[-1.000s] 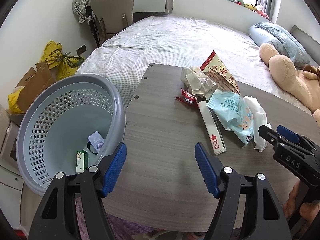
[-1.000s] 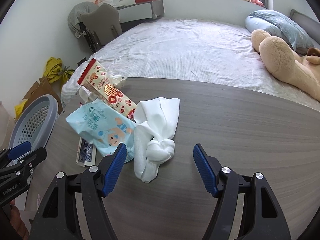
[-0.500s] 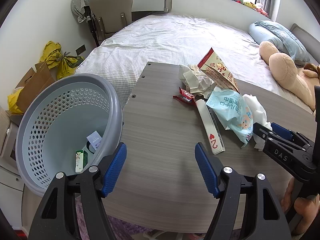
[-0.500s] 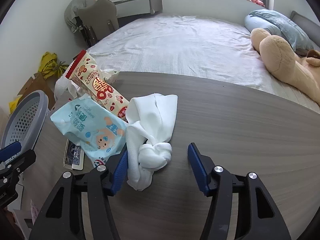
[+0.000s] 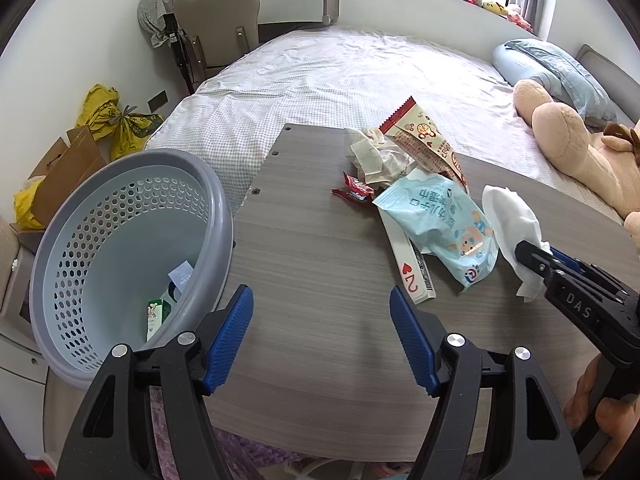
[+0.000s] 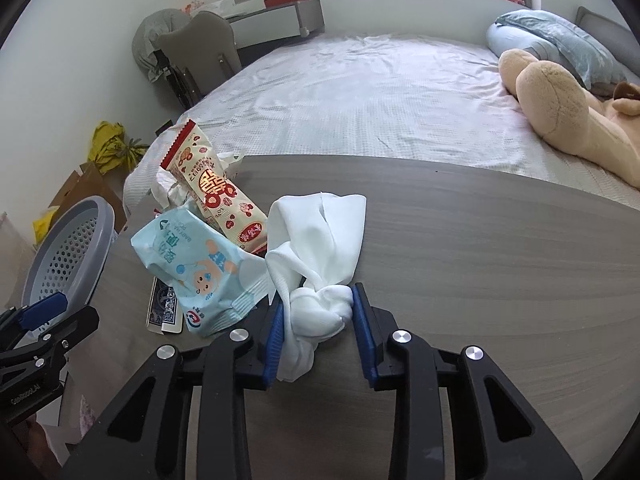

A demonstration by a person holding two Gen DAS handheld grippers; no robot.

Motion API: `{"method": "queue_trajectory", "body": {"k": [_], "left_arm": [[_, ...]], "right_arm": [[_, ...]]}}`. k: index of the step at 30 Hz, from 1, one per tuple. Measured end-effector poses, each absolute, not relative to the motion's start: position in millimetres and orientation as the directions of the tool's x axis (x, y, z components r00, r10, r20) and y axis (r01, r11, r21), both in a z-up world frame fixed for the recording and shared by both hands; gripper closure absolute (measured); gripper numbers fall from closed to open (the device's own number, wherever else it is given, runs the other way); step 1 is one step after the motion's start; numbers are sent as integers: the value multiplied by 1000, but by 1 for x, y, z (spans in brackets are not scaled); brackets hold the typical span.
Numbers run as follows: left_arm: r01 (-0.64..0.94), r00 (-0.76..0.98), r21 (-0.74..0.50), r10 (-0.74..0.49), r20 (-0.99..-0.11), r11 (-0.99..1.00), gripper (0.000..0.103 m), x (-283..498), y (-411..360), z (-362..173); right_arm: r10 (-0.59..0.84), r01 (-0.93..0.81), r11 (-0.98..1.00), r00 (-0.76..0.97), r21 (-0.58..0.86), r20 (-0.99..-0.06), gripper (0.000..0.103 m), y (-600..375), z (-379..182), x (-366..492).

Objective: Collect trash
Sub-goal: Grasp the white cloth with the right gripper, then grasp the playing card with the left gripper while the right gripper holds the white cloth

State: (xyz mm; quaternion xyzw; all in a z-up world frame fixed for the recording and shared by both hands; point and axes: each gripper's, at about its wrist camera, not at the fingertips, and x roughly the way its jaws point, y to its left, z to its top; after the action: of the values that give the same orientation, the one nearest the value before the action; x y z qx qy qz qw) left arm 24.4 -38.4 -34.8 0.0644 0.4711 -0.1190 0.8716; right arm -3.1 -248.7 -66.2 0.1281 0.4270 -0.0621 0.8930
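A pile of trash lies on the grey wooden table [image 5: 312, 264]: a knotted white cloth [image 6: 320, 240], a light blue wet-wipe pack [image 6: 200, 264], a red-and-cream snack wrapper [image 6: 212, 188], crumpled paper [image 5: 376, 156], a small red candy wrapper [image 5: 356, 192] and a long playing-card box [image 5: 408, 264]. My right gripper [image 6: 318, 314] is shut on the knot of the white cloth, which rests on the table. My left gripper [image 5: 320, 332] is open and empty above the table's near left part, beside the grey perforated basket [image 5: 132, 216].
The basket holds a small green carton [image 5: 154, 314] and a paper slip. A bed [image 5: 360, 80] with a plush bear [image 5: 576, 148] lies behind the table. A chair [image 5: 216, 36], cardboard and yellow bags [image 5: 116, 120] stand at the left wall.
My right gripper moved forward over the white cloth and closed its jaws on the knot. My left gripper stayed open and hardly moved.
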Motion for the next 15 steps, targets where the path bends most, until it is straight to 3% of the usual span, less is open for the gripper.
{"method": "queue_trajectory", "body": {"k": [15], "left_arm": [[281, 511, -28, -174, -842, 959, 35, 25, -57, -37]], "right_arm": [[-30, 280, 938, 653, 204, -757, 72, -280, -55, -43]]}}
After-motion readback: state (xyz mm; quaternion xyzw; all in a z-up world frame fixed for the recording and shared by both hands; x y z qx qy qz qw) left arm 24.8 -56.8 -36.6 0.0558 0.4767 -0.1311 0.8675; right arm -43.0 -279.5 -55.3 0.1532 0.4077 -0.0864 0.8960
